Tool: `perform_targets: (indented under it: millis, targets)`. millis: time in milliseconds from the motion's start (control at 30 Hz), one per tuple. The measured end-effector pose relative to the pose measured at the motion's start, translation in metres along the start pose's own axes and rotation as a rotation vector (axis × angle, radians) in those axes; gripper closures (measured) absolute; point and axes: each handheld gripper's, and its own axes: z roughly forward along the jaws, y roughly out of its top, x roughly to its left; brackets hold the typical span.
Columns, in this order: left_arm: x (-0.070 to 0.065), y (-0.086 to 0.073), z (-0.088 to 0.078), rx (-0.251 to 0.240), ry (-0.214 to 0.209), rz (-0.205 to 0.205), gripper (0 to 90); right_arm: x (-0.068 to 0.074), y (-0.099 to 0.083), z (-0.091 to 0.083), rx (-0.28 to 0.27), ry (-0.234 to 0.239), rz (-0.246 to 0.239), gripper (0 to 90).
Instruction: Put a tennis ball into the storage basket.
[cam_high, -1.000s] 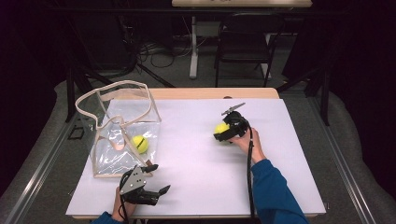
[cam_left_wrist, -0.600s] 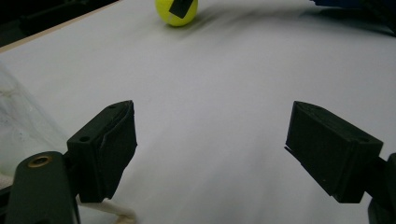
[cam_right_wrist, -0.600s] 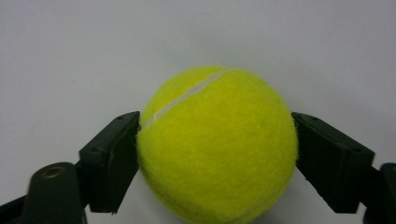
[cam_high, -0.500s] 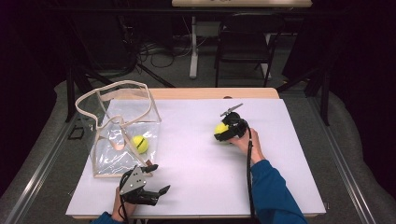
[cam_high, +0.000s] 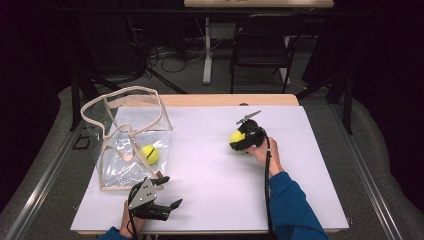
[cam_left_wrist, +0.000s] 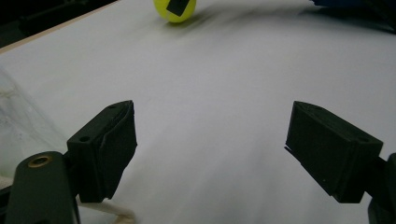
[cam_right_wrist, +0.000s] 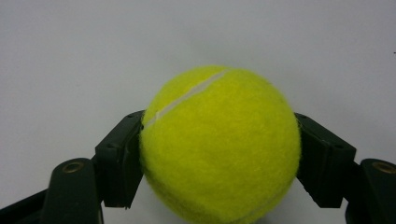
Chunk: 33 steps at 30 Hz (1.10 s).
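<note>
A yellow tennis ball (cam_high: 236, 135) (cam_right_wrist: 219, 144) rests on the white table top (cam_high: 210, 165) right of the middle. My right gripper (cam_high: 237, 141) (cam_right_wrist: 219, 158) has just been closing its jaws and now stands shut on this ball, with a pad pressed on each side. A second tennis ball (cam_high: 150, 154) lies inside a clear plastic bag (cam_high: 120, 107) at the left. My left gripper (cam_high: 171, 191) (cam_left_wrist: 210, 149) sits open near the front edge beside the bag, with nothing between its jaws. The held ball (cam_left_wrist: 175, 8) shows far off in the left gripper view.
The bag's cream-trimmed rim stands up and open at the table's left. The bag's corner (cam_left_wrist: 14, 121) lies just left of my left gripper. A chair (cam_high: 260, 55) and a table leg (cam_high: 206, 50) stand on the floor beyond the far edge.
The right gripper's jaws have drawn in around the tennis ball. Both hands kept their places, and the ball in the bag has not moved.
</note>
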Motion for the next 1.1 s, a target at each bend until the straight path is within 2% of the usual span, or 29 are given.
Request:
perform_targets:
  millis: [100,767,1100]
  targets:
    - [0.000,0.000,0.000,0.001,-0.002,0.000,16.0,0.001,0.000,-0.004,-0.019,-0.002,-0.008,25.8]
    - [0.000,0.000,0.000,-0.002,0.004,-0.001,16.0,0.010,0.006,-0.026,-0.051,-0.019,-0.053,25.8]
    - [0.000,0.000,0.000,-0.002,0.004,0.002,16.0,0.015,0.009,-0.037,-0.084,-0.025,-0.069,25.9]
